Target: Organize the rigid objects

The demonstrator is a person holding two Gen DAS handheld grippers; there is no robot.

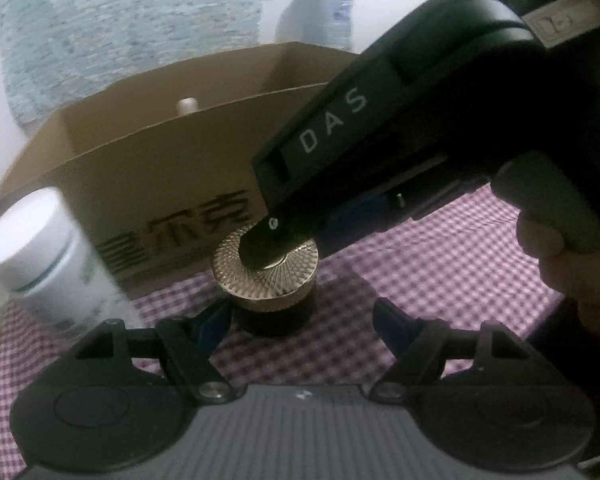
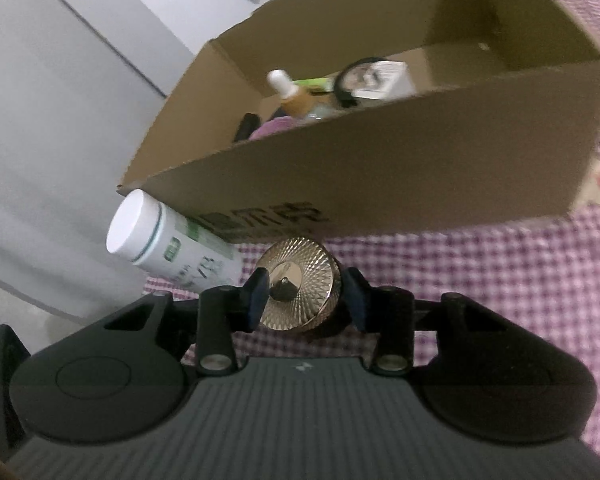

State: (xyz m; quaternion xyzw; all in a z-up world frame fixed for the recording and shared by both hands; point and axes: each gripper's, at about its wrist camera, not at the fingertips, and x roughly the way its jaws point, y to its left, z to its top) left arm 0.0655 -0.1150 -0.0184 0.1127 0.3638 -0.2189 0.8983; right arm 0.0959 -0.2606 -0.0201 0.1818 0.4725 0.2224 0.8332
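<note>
1. A purple-and-white checked tablecloth (image 2: 480,280) is being used as the work surface; everything else is being carried on it.
2. An open cardboard box (image 1: 148,160) is being shown behind the other items, w/ dark printed characters on its near wall. In the right wrist view its inside is being seen holding several things: a small bottle w/ a white cap (image 2: 286,90), a round black-rimmed item, a pale packet and something purple. These are blurred, so no more can be told.
3. A white tub (image 1: 44,248) w/ a green band and label is being seen at the left, just beside the box's near wall, by its left corner. Whether it is touching the box can't be told.
4. The right gripper (image 2: 306,300) is being held over a jar from above, approx. at lid level; its blue-padded fingers (image 2: 256,300) are being pressed to both sides of the lid, so the lid is being gripped.
5. The left gripper (image 1: 302,318) is being kept low and wide apart, nothing between its fingertips; the jar is just ahead of its left finger.
6. The jar's dark body is being seen just in front of the box, topped by the gold ridged lid (image 1: 266,274).
</note>
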